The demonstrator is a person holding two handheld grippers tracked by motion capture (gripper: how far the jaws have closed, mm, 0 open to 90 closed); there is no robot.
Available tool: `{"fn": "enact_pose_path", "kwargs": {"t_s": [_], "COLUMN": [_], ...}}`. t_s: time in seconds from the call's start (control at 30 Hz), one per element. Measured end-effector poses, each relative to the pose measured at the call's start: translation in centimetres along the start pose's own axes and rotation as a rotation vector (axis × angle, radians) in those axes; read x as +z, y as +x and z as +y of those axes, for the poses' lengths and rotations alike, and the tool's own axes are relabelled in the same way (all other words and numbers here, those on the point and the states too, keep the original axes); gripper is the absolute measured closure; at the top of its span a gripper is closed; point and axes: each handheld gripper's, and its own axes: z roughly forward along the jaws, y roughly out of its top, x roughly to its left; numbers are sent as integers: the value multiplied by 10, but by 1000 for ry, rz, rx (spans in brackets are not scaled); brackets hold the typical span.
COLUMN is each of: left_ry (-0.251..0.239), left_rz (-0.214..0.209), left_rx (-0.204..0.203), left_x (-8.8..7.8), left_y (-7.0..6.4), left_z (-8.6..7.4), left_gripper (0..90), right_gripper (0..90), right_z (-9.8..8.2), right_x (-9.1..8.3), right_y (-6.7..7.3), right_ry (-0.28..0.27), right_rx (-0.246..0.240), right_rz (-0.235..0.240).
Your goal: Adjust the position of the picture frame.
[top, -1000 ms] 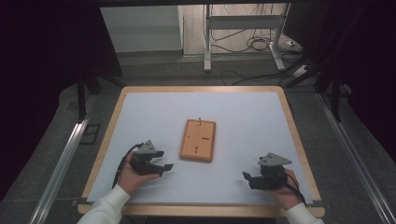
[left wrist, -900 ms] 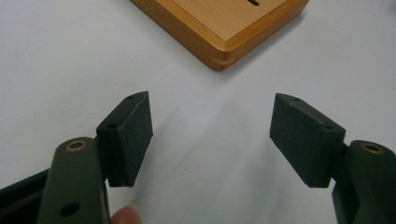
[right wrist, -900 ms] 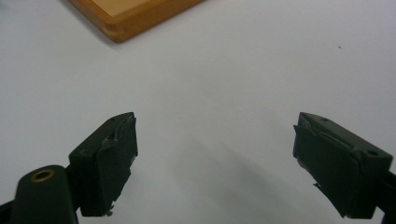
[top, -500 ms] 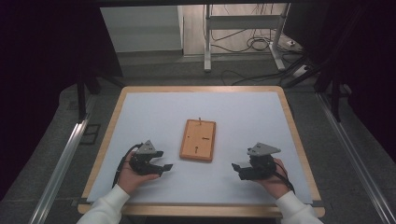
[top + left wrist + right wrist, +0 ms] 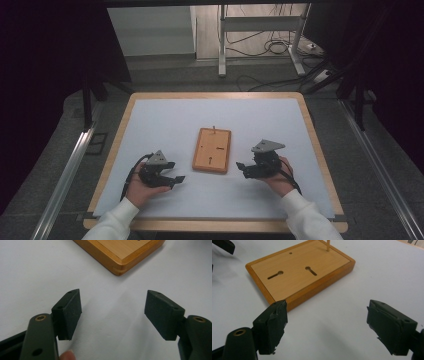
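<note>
A flat wooden board (image 5: 212, 150) with two keyhole slots lies in the middle of the white sheet, and a thin peg (image 5: 214, 128) stands at its far edge. My left gripper (image 5: 176, 179) rests low at the board's lower left, open, with nothing between its jaws. In the left gripper view the open left gripper (image 5: 112, 312) faces a corner of the board (image 5: 120, 255). My right gripper (image 5: 241, 169) is open just right of the board's near corner. In the right gripper view the open right gripper (image 5: 327, 325) looks across the board (image 5: 299, 272) toward the peg (image 5: 327, 245).
The white sheet covers a table with a wooden rim (image 5: 215, 95). Metal rails run along both sides, the left one (image 5: 70, 170) beside the table. A stand's legs and cables (image 5: 265, 45) lie on the floor beyond the far edge.
My right gripper has moved left and slightly forward, from the table's near right corner to just beside the board. The left gripper has kept still.
</note>
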Motion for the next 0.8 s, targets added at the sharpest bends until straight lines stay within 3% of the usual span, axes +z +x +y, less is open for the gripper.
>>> {"fn": "enact_pose_path", "kwargs": {"t_s": [0.33,0.53,0.8], "left_ry": [-3,-4,0], "left_rz": [-7,-6,-6], "left_rx": [4,-4,-6], "left_x": [0,-1,0], "left_y": [0,0,0], "left_z": [0,0,0], "left_gripper": [296,296,296], "right_gripper": [208,212,239], "right_z": [31,42,56], "right_x": [23,37,49], "right_y": [4,-2,-6], "right_ry": [-3,-6,-15], "right_rx": [-24,9,2], "right_rz": [18,21,38]}}
